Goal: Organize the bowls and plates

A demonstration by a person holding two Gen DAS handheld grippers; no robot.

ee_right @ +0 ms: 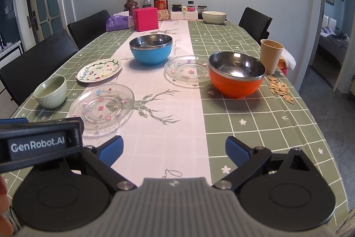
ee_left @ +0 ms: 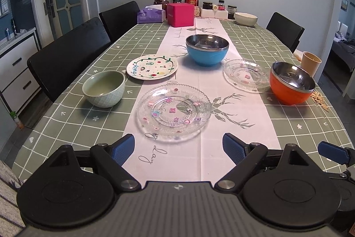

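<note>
Left hand-held gripper: jaws wide, empty, low over the worktop, near glass plate just ahead.
Left-view count: two glass plates, far one; painted plate; green bowl; blue bowl; orange bowl; white bowl.
Right hand-held gripper: wide, empty.
Right-view step: nothing gathered yet; probably start by gripping a rim thinly to stack like with like.

Both wrist cameras look low along the table from its near end, sharing every dish.
</note>
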